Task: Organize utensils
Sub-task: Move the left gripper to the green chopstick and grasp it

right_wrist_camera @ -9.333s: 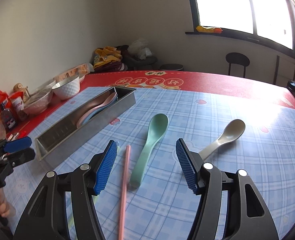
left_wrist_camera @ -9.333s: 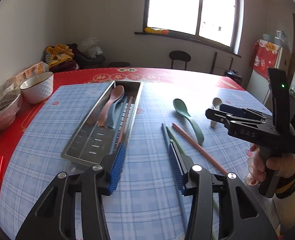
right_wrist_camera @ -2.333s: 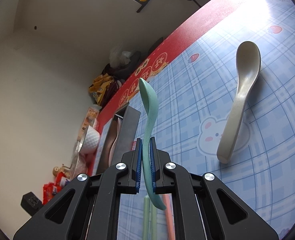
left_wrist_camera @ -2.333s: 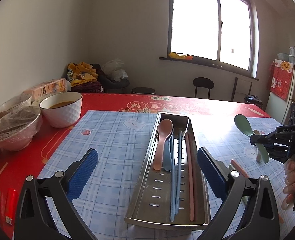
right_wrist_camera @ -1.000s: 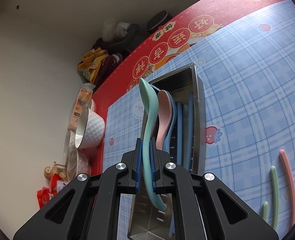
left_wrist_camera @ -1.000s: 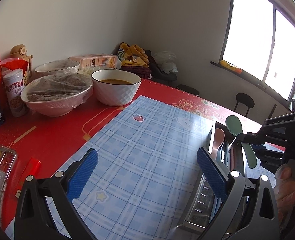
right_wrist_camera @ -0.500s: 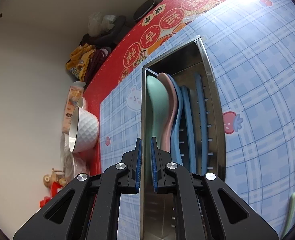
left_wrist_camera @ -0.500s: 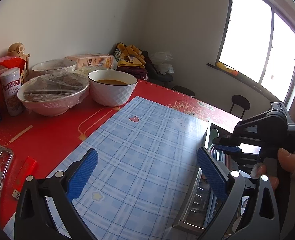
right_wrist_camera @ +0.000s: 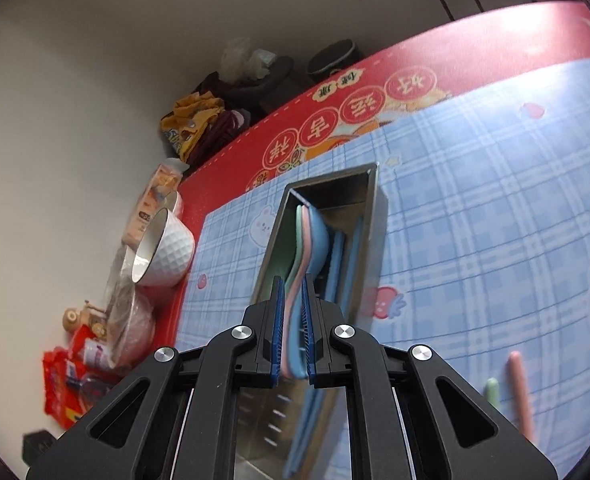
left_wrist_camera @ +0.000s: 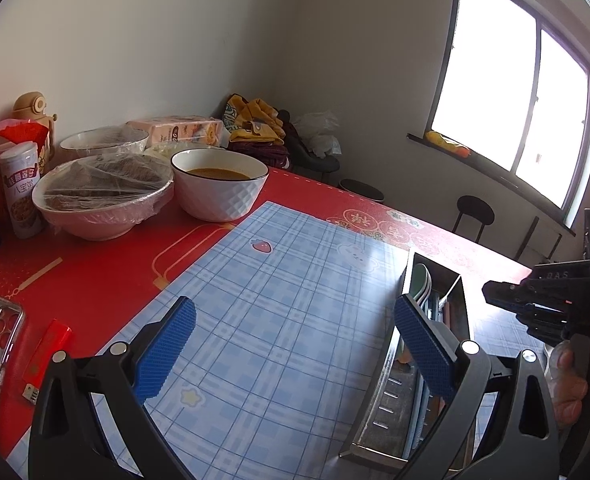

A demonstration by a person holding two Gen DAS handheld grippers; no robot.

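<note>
Partly hidden tray (left_wrist_camera: 387, 396); left tongs (left_wrist_camera: 295, 344) spread, right tongs (right_wrist_camera: 293, 332) clenched, empty.

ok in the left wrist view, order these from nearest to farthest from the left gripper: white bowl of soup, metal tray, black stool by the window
1. metal tray: just beside the left gripper, by its right finger.
2. white bowl of soup: further back on the red tablecloth, to the left.
3. black stool: off the table, under the window, far right.
</note>
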